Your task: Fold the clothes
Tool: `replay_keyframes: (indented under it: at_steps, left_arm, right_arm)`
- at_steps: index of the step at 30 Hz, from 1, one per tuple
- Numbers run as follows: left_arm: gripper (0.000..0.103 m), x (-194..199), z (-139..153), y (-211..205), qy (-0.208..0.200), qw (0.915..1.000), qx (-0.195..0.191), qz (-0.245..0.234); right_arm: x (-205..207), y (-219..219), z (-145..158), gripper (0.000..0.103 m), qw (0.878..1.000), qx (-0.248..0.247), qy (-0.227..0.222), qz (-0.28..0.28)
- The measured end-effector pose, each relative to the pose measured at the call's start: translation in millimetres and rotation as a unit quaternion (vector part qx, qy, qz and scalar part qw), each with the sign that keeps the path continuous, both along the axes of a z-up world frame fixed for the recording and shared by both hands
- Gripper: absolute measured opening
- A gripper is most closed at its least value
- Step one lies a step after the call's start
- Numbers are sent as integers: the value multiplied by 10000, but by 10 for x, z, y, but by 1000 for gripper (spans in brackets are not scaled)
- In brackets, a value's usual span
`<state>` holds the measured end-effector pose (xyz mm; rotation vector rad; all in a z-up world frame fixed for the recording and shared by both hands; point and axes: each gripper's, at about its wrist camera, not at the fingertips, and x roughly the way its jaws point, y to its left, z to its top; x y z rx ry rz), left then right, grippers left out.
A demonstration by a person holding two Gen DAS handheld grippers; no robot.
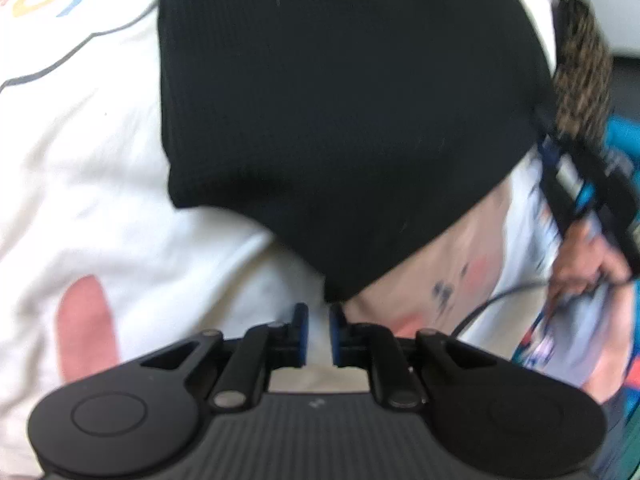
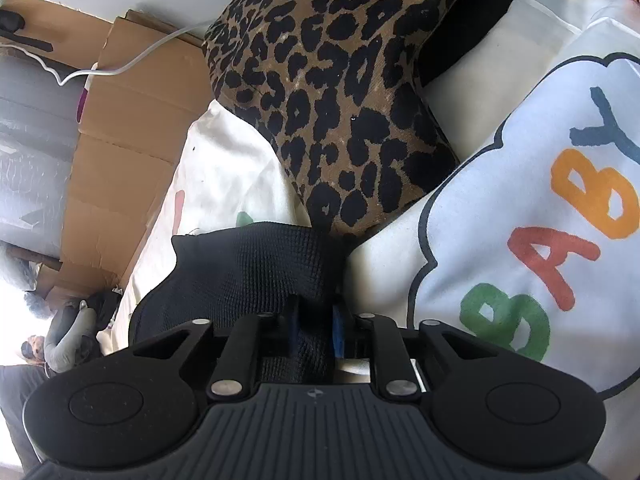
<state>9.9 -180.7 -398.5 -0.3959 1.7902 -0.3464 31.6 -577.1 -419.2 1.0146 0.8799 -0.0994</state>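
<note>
Your right gripper (image 2: 314, 320) clenches the black garment (image 1: 340, 112), which lies on the white bedding (image 1: 80, 184). Your left gripper (image 1: 319, 320) is released, just near its corner.

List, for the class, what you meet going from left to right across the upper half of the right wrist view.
Grey bubble wrap → flattened cardboard → leopard-print cloth → white bedding with the coloured BABY letters.
</note>
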Motion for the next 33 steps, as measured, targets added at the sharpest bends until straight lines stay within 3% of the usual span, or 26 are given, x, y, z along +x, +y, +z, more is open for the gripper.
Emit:
replay_keyframes:
  at_steps: [2,14,16,18,23,25,28,33]
  left_arm:
    - [12,52,84,-20,-54,9995,86,-301]
    - [14,657,688,31,-559,9956,247,-706]
    - [26,836,839,33,-772,9931,264,-844]
    - [35,993,984,27,-994,9890,364,-1031]
    - [44,1318,1332,100,-1494,9764,605,-1438]
    - [55,1454,1502,45,-1796,9675,517,-1704]
    - [62,1680,1667,-69,-2233,9511,406,-2095]
    - [69,1979,1773,-170,-2601,9375,296,-2292]
  right_arm:
    - [-5,-39,18,22,10000,37,14,-36]
    - [-133,-140,242,36,9994,-97,-220,244]
    - [-134,-68,307,37,9983,-337,-230,419]
    - [-131,12,381,37,9952,-658,-257,671]
    - [-174,38,490,37,9925,-924,-233,761]
    - [-214,15,519,37,9929,-937,-258,687]
    - [-283,-15,521,37,9947,-838,-285,529]
    - [-362,28,497,37,9950,-847,-238,476]
